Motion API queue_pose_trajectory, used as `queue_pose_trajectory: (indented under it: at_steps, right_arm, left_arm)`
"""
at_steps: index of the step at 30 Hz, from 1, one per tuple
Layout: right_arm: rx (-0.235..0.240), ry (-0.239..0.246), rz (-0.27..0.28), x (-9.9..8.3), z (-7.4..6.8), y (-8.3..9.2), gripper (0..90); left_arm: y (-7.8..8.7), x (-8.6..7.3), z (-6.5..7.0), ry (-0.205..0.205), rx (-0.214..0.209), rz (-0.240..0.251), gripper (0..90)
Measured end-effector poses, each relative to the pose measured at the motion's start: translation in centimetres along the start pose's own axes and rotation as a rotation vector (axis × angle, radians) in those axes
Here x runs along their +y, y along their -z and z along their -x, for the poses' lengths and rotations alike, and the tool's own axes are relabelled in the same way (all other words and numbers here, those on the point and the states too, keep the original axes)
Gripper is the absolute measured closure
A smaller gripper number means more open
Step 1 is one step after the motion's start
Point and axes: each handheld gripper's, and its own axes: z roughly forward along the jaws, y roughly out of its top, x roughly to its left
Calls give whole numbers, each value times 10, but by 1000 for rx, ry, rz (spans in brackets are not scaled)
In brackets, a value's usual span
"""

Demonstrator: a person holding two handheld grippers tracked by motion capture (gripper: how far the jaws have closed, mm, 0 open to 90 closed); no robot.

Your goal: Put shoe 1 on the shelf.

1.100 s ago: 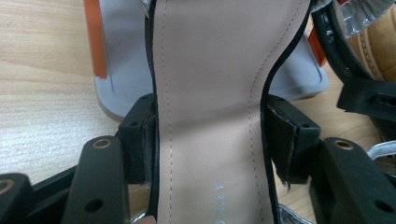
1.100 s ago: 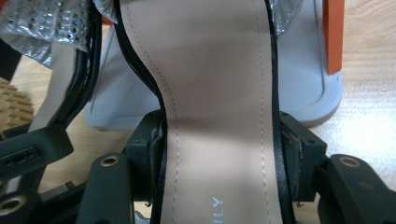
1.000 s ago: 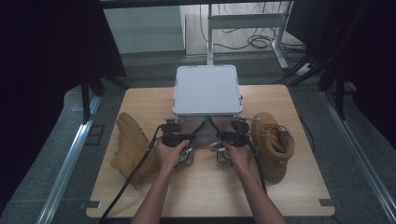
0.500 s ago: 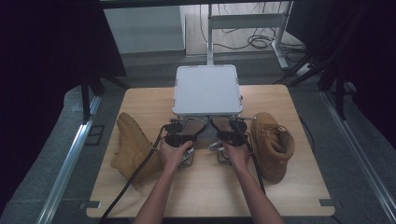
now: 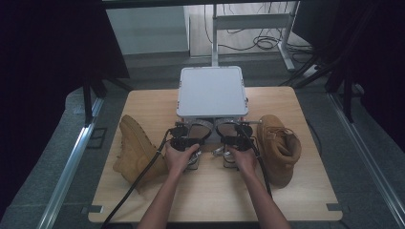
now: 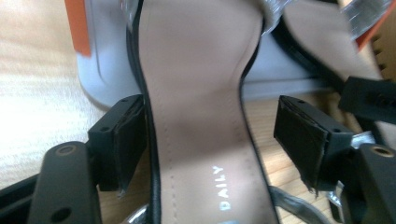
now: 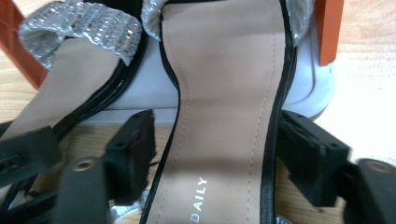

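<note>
Only readable text is the word "DAILY", printed in pale capitals on the tan insole of each sandal. In the left gripper view it sits low on the left sandal's insole [image 6: 196, 116], running lengthwise along the footbed near the heel, so it reads sideways; below it there's a bit of a light blue mark cut off by the frame edge, can't make that out. In the right gripper view the same word stands on the right sandal's insole [image 7: 224, 116], also lengthwise near the heel, and the last letter is nearly clipped at the bottom. Nothing legible in the high view, no numbers anywhere.
</note>
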Motion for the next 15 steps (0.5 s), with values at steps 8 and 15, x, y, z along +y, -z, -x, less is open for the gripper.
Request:
queue_pose_trajectory:
  at_steps: [8, 15]
  right_arm:
    - [5, 69, 124, 2, -6, 18, 191]
    - [-20, 161, 189, -1, -10, 23, 181]
  left_arm:
    - [16, 1, 2, -21, -33, 36, 219]
    - [24, -1, 2, -37, -51, 60, 220]
